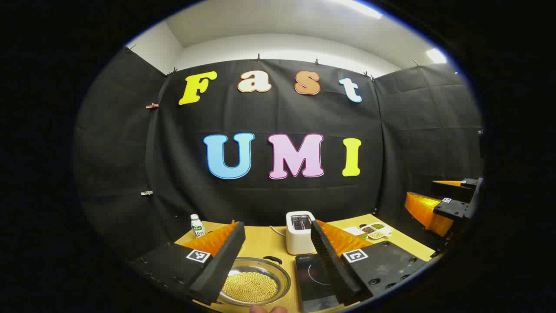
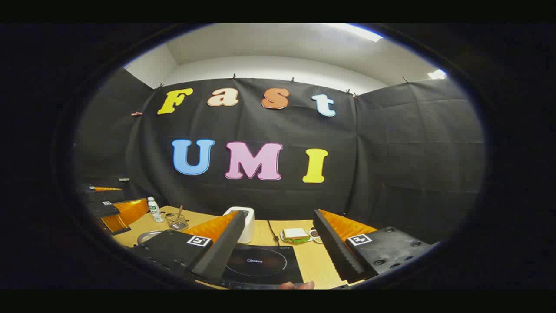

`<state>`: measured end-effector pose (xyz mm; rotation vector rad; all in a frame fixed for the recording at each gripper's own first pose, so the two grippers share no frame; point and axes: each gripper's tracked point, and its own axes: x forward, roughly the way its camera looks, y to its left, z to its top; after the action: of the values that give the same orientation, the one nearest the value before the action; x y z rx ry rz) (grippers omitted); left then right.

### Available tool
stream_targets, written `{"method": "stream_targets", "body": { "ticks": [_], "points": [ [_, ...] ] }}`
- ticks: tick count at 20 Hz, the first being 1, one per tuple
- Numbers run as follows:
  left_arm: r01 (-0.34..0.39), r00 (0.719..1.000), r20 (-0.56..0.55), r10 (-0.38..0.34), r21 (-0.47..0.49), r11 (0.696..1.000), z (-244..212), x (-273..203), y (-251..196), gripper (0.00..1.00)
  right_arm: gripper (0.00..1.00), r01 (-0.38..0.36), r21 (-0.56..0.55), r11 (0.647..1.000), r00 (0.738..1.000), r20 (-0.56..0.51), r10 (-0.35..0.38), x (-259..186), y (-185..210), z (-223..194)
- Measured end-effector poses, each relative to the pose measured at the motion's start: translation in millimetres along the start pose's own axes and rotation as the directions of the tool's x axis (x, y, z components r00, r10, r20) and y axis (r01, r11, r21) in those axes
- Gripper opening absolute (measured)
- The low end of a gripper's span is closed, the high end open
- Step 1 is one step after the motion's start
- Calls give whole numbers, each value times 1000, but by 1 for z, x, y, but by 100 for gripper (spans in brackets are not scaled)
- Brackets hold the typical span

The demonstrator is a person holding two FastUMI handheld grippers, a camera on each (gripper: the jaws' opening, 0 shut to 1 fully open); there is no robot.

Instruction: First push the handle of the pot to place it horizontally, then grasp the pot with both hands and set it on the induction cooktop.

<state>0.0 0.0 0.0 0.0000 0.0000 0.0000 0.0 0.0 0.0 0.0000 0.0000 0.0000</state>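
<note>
A steel pot (image 1: 282, 278) holding yellow beans sits on the wooden table (image 1: 260, 243), low in the left gripper view. A short black handle (image 1: 273, 260) shows on its far rim. My left gripper (image 1: 277, 227) hovers above it, open and holding nothing. The black induction cooktop (image 1: 313, 278) lies just right of the pot. In the right gripper view the cooktop (image 2: 260, 263) lies below my right gripper (image 2: 279, 215), which is open and empty. The pot's rim (image 2: 147, 237) peeks out at the left there.
A white toaster (image 1: 299, 232) stands behind the cooktop. A small bottle (image 1: 197, 226) is at the back left, and a glass holder (image 2: 176, 221) stands near it. A sectioned dish (image 1: 375, 230) and a sandwich plate (image 2: 295, 234) sit at the back right.
</note>
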Motion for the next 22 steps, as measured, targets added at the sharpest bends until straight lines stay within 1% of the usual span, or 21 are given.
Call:
{"method": "stream_targets", "body": {
  "ticks": [1,3,4,6,7,8,9,11,12,13,14,15,18,19,21,22],
  "points": [
    [2,1000,2,-2,3,1000,1,0,0,95,96,-2,-4,1000,1000,1,2,0,0,0],
    [4,1000,2,-4,6,1000,1,-2,-1,95,96,-6,-13,1000,1000,1,6,-2,1,-1],
    [9,1000,3,-9,5,1000,1,-2,-2,95,98,-11,-12,1000,1000,3,11,-3,2,1],
    [10,1000,6,-10,7,1000,1,-4,-5,95,98,-15,-9,1000,1000,9,15,-3,3,3],
    [8,1000,7,-8,8,1000,1,-4,-4,95,96,-15,-7,1000,1000,10,15,-3,3,3],
    [6,1000,7,-6,7,1000,2,-5,-4,92,96,-14,-5,1000,1000,10,14,-4,2,3],
    [6,1000,7,-6,7,1000,1,-5,-5,95,96,-13,-5,1000,1000,9,13,-5,1,3],
    [5,1000,9,-5,9,1000,2,-6,-4,95,96,-12,-10,1000,1000,9,12,-6,0,2],
    [1,1000,11,-1,10,1000,2,-7,-4,95,98,-11,-11,1000,1000,8,11,-6,-1,2],
    [-1,1000,12,1,10,1000,2,-9,-2,95,96,-10,-11,1000,1000,9,10,-7,-1,3],
    [-3,1000,12,3,8,1000,3,-9,-1,95,98,-8,-10,1000,1000,11,8,-8,-2,4],
    [-2,1000,13,2,5,1000,2,-10,-2,95,96,-5,-7,1000,1000,12,6,-9,-3,4],
    [12,1000,12,-12,1,1000,2,-14,-3,95,96,2,-6,1000,1000,10,-2,-11,-6,3],
    [20,1000,22,-20,-5,1000,4,-16,-5,92,96,3,-8,1000,1000,9,-3,-13,-6,3],
    [19,999,36,-19,-9,1000,7,-20,-2,67,96,4,-14,1000,1000,10,-4,-14,-6,3],
    [33,999,32,-33,-7,999,5,-22,-5,54,96,3,-17,1000,1000,12,-3,-16,-5,3]
  ]
}}
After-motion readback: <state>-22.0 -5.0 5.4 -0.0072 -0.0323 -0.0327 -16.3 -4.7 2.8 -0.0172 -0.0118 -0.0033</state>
